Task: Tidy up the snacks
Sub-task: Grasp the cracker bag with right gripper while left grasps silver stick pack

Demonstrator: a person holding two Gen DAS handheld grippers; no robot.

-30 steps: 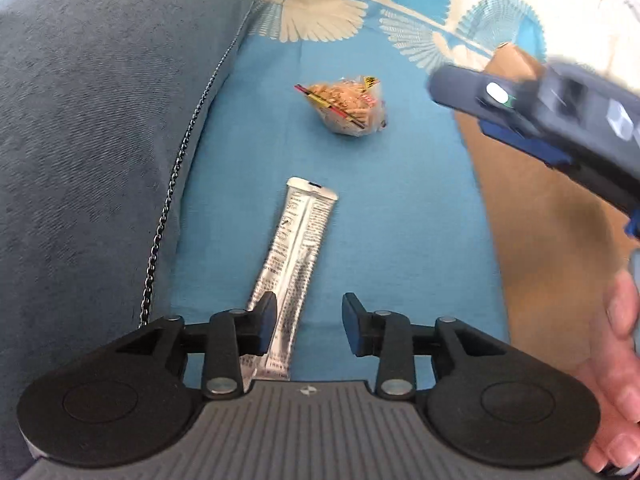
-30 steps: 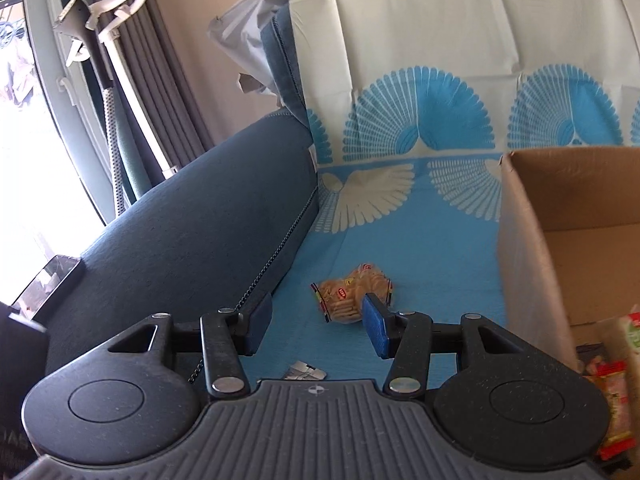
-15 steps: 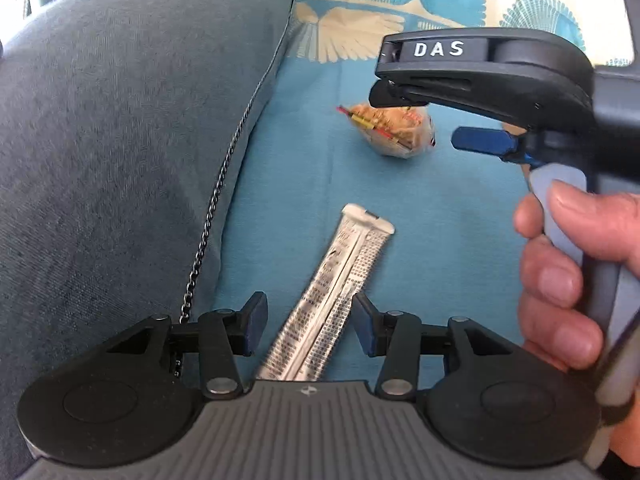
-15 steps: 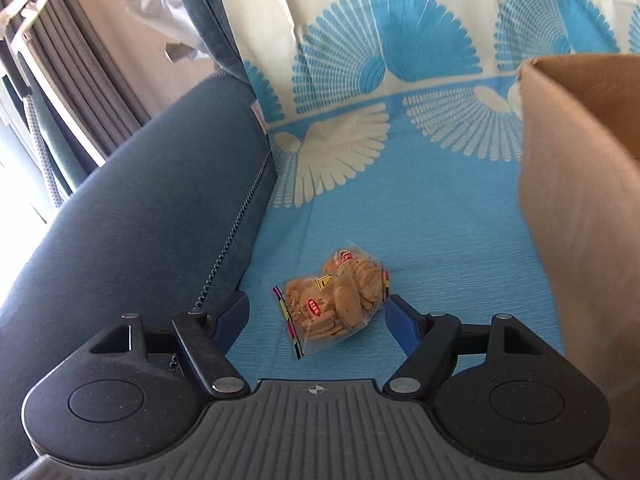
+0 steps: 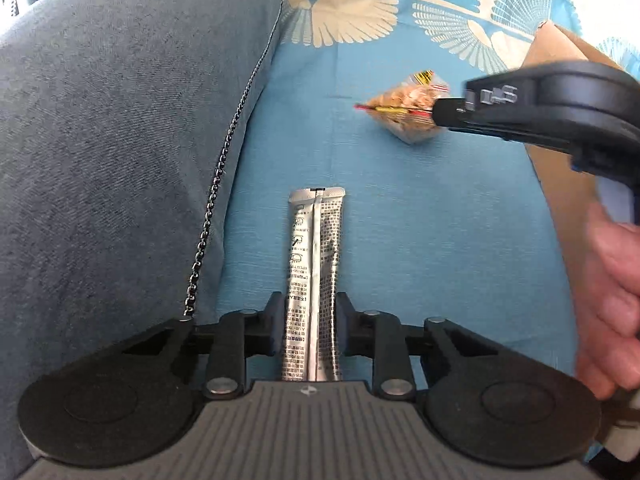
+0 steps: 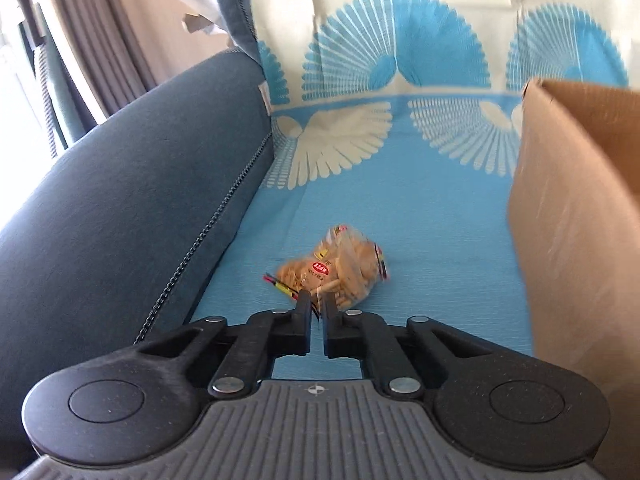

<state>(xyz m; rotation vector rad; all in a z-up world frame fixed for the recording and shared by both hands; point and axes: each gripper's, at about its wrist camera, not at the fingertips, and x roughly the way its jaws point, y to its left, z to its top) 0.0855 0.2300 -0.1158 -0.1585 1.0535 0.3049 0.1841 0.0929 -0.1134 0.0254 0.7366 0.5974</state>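
Observation:
A long silver snack stick (image 5: pixel 314 264) lies on the blue sofa cover, and my left gripper (image 5: pixel 308 314) is shut on its near end. A clear bag of biscuits (image 6: pixel 336 270) is pinched at its near edge by my right gripper (image 6: pixel 317 308), which is shut on it. The bag also shows in the left wrist view (image 5: pixel 404 114), with the right gripper (image 5: pixel 452 114) at its right side.
A brown cardboard box (image 6: pixel 576 232) stands on the right of the seat. The grey-blue sofa armrest (image 5: pixel 120 140) rises on the left, with a dark chain (image 5: pixel 218 184) along its seam. A patterned backrest cover (image 6: pixel 400 60) is behind.
My left gripper has moved over the silver stick and closed on it. My right gripper has closed on the near edge of the biscuit bag.

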